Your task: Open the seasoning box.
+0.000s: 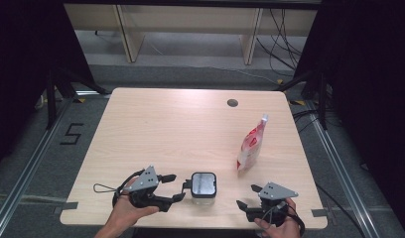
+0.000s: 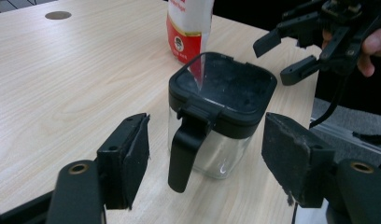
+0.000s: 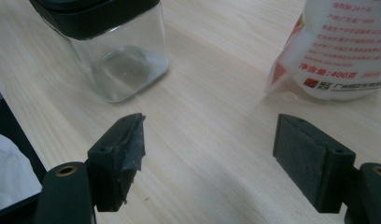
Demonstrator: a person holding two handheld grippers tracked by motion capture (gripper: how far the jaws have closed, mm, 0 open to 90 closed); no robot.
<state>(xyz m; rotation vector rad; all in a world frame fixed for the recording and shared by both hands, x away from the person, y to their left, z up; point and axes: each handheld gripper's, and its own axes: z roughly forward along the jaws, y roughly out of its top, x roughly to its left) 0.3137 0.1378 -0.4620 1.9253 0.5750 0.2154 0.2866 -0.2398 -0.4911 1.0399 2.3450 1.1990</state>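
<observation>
Near the front edge of the table, between my two hands, stood the clear square jar with its black lid shut and a black tab hanging down the side that faced my left gripper. That was the relation I judged the coming move to turn on: the jar lay straight ahead of the left gripper, just beyond its pads, with the tab pointing back into the gap, so the left hand was plainly the nearer one. Its jaws stood wide, one to each side of the jar's line and touching nothing, with bare wood showing under them in the left gripper view. The jar stood upright, squat, so I read no long axis to line up with; only the tab side mattered. My right gripper sat further off on the jar's other side, its jaws also spread wide and empty. In the right gripper view the jar was up and to the left, and the red-and-white pouch up and to the right. That pouch stood upright, well apart from the jar, further back and nearer the right hand.
</observation>
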